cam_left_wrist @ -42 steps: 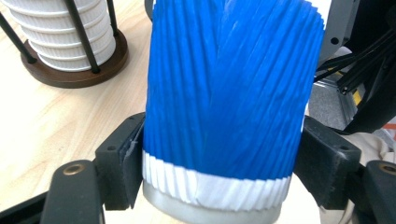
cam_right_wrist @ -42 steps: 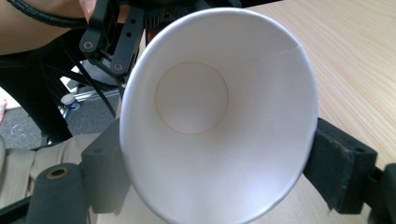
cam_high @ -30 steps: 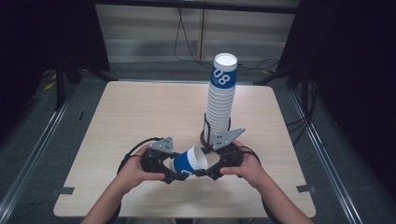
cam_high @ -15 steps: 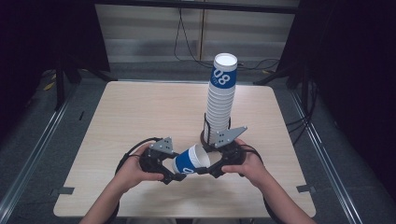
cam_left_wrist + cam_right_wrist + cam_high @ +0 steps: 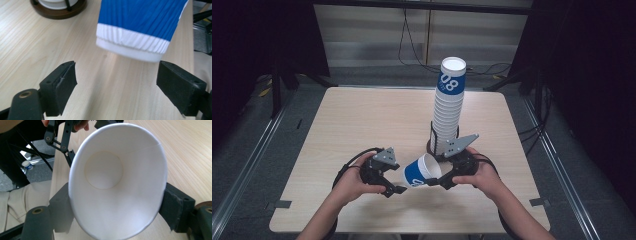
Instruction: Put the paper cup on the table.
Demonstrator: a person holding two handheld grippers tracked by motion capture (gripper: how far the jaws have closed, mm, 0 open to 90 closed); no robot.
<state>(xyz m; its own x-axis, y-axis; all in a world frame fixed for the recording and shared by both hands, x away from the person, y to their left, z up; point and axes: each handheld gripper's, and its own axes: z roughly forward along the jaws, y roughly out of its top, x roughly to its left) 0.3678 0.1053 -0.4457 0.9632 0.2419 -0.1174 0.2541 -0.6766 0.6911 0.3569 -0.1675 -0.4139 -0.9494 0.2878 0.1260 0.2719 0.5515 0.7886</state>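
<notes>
Wooden surface, near edge: right gripper fingers pinch a light, crushable paper cup at its rim; left gripper fingers, just opened, stand clear of its base; grip gently.

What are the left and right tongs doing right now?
Left tongs: open, jaws just been opening, clear of the blue cup's base.
Right tongs: shut on the blue cup at its rim end, holding it sideways.
</notes>
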